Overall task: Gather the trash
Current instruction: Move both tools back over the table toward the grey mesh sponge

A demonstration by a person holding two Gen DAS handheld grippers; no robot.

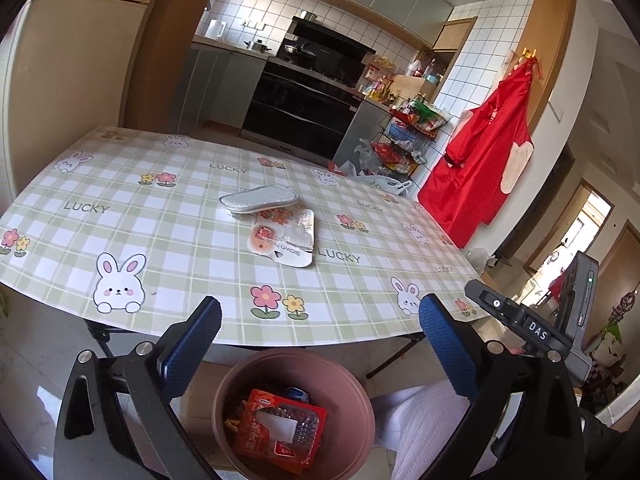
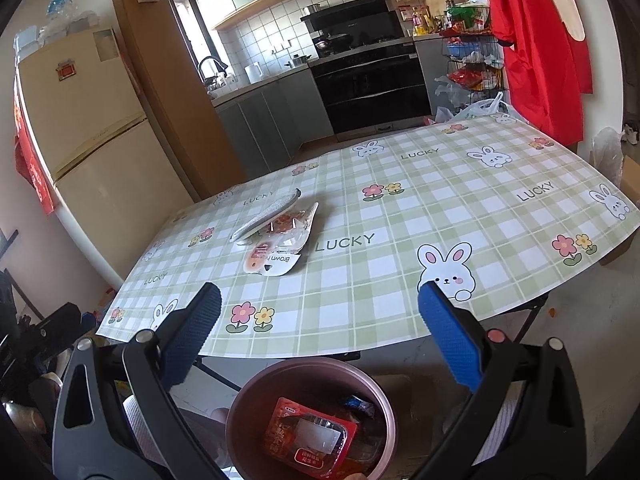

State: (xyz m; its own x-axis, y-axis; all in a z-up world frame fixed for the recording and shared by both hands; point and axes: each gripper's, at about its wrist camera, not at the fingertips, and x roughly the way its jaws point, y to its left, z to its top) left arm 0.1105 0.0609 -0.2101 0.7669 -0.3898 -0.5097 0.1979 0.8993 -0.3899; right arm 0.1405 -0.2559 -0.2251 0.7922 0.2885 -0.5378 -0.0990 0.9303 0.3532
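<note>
A pink round bin (image 1: 356, 408) (image 2: 244, 408) stands on the floor below the table's near edge. In it lies a red snack wrapper (image 1: 280, 428) (image 2: 312, 440) among other scraps. On the table rest a white and orange wrapper (image 1: 286, 240) (image 2: 276, 248) and, touching its far side, a silver foil pouch (image 1: 259, 199) (image 2: 266, 216). My left gripper (image 1: 320, 324) hangs open above the bin with nothing between its blue pads. My right gripper (image 2: 320, 312) is likewise open and empty, over the bin and table edge.
The table (image 1: 180, 248) (image 2: 460, 216) carries a green checked cloth with rabbits and flowers. Beyond it are a black oven (image 1: 304, 96), a wire rack of goods (image 1: 404, 140), a red apron (image 1: 488, 148) on the wall and a fridge (image 2: 92, 128). A white sleeve (image 1: 424, 432) lies beside the bin.
</note>
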